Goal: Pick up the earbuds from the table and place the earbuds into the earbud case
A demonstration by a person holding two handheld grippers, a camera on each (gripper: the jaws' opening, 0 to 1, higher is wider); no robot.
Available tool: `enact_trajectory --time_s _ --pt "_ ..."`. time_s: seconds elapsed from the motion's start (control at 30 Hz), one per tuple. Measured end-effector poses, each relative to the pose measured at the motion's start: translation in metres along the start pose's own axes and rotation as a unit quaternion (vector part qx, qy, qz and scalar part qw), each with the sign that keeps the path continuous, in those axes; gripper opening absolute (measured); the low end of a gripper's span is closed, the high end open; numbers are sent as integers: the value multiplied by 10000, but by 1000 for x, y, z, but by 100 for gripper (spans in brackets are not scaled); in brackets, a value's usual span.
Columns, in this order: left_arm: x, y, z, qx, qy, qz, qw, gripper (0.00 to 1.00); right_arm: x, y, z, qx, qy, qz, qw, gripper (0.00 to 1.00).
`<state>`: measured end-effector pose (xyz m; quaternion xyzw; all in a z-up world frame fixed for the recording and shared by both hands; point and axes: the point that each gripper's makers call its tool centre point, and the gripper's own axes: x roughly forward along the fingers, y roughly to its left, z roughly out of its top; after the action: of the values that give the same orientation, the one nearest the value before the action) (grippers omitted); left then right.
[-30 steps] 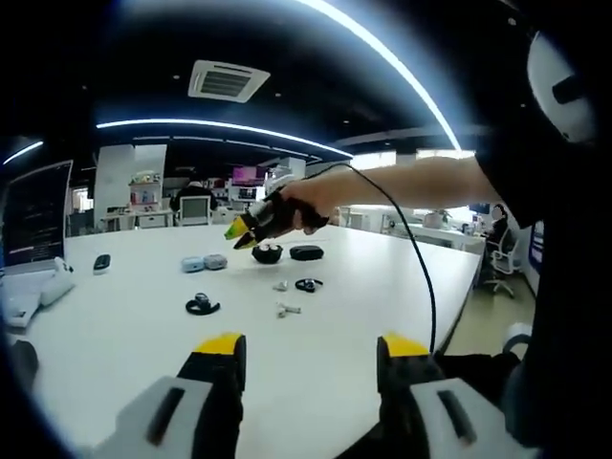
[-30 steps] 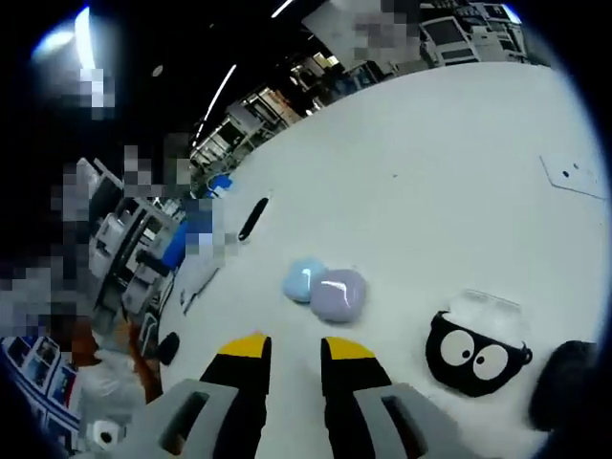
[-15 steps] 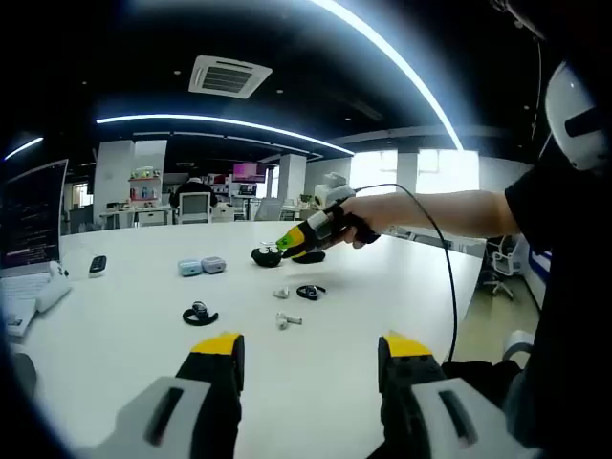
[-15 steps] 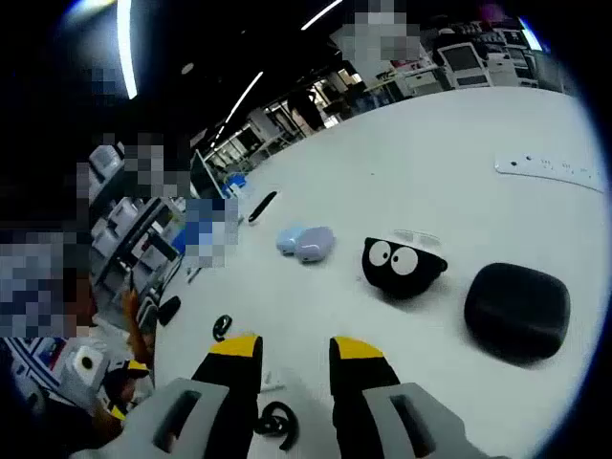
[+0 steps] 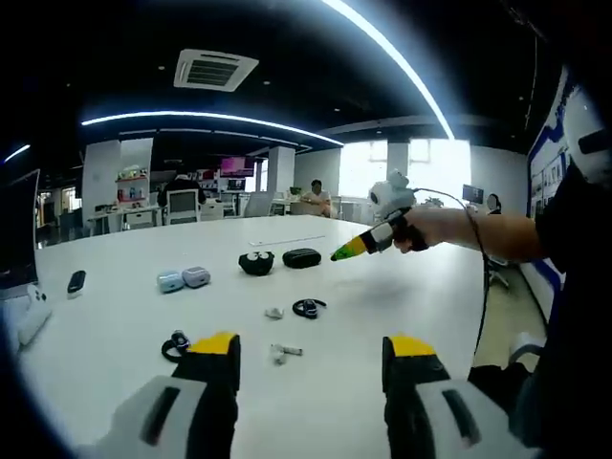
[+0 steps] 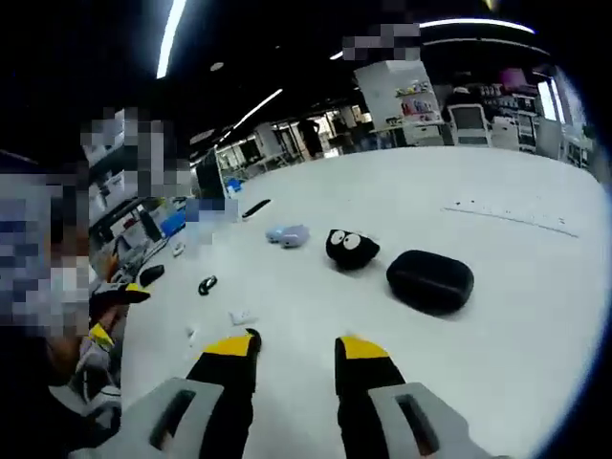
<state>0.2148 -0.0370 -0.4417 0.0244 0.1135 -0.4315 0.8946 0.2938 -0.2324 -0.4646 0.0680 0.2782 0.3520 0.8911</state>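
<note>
Earbuds (image 5: 284, 351) scattered flat on table (image 5: 402, 287), case (image 6: 429, 279) long axis crosswise.

No legible text — none anywhere

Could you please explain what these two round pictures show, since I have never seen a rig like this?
A person holds two hand-held tongs, each carrying a fisheye camera looking along its jaws. In the left gripper view, the left tongs stand open and empty; the right tongs reach in from the right, held by a hand. In the right gripper view, the right tongs are open and empty too. On the white table lie a black earbud case, a black googly-eyed case, two pastel cases and loose earbuds.
</note>
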Motion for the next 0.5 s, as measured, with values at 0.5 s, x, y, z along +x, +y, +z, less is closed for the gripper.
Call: enact_trajectory --time_s 0.5 --pt "18 9 12 -306 -30 40 9995 63 -47 20 -18 -1154 -666 -671 9888 41"
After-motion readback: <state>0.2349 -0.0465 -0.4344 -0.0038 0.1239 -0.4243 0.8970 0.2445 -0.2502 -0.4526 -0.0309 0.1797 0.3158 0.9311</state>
